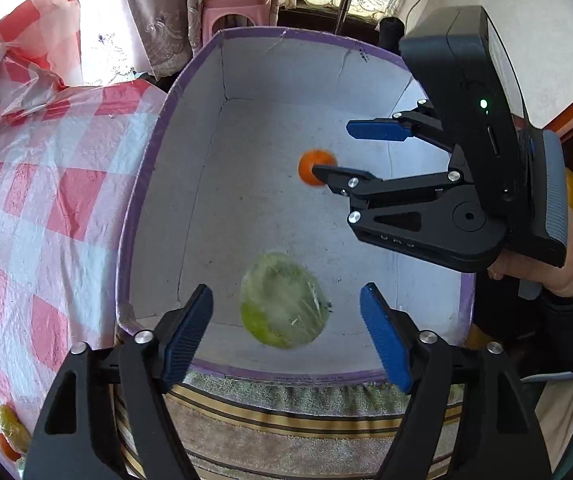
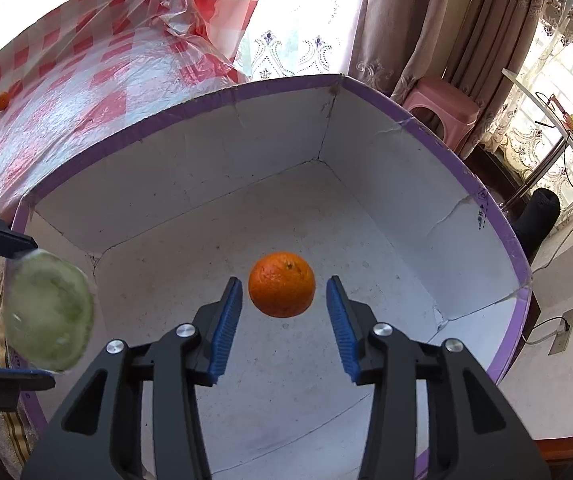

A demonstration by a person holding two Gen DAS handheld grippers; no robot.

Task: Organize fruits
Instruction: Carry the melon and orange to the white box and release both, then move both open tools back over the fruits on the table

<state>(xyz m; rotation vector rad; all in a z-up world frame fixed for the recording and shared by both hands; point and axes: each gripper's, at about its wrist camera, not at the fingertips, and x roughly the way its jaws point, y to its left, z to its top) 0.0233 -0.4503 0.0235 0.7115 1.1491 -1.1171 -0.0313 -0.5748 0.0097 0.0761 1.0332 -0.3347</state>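
fruit hung between spread jaws on both sides, touching no pads. the left gripper (image 1: pixel 286 336) stood wide open around a blurred green fruit (image 1: pixel 284 300) above the box (image 1: pixel 146 184) near edge. further right, the right gripper (image 2: pixel 284 326) stood open around the orange (image 2: pixel 281 284). only the right view showed clear gaps beside it.

I see orange fruit (image 2: pixel 281 284); pale green wrapped fruit (image 1: pixel 284 306); purple-rimmed white box (image 2: pixel 426 128); red-white checked tablecloth (image 1: pixel 46 200); blue finger pads (image 2: pixel 226 324).

both tongs, left (image 1: pixel 286 332) and right (image 2: pixel 284 320), gape wide.
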